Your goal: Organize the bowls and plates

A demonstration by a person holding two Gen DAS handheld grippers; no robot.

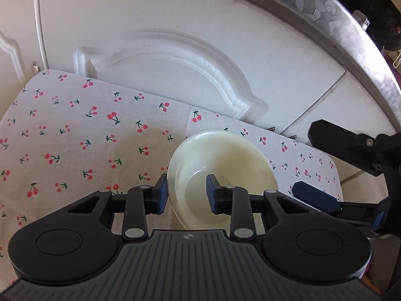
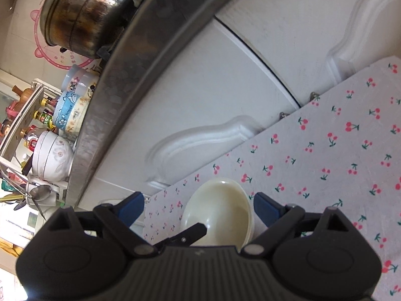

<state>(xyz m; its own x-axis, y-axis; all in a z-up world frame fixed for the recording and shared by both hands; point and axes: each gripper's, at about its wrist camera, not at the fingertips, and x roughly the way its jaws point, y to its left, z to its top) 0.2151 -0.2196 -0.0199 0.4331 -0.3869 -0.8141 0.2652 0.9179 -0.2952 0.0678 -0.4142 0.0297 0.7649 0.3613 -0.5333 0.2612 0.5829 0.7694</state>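
Observation:
A cream bowl (image 1: 225, 173) stands on the cherry-print cloth (image 1: 75, 138). My left gripper (image 1: 186, 193) straddles the bowl's near-left rim, one finger outside and one inside, with a gap to the rim, so it is open. My right gripper (image 1: 325, 173) shows at the right of the left wrist view, fingers wide apart beside the bowl. In the right wrist view the right gripper (image 2: 199, 207) is open around the same bowl (image 2: 220, 213), and a left fingertip (image 2: 195, 229) reaches into the bowl.
White cabinet doors (image 1: 175, 50) rise right behind the cloth. A metal counter edge (image 2: 120, 80) runs above, with a burnt pot (image 2: 87, 12), stacked bowls (image 2: 52, 158), a patterned container (image 2: 72, 102) and sauce bottles (image 2: 42, 118) on it.

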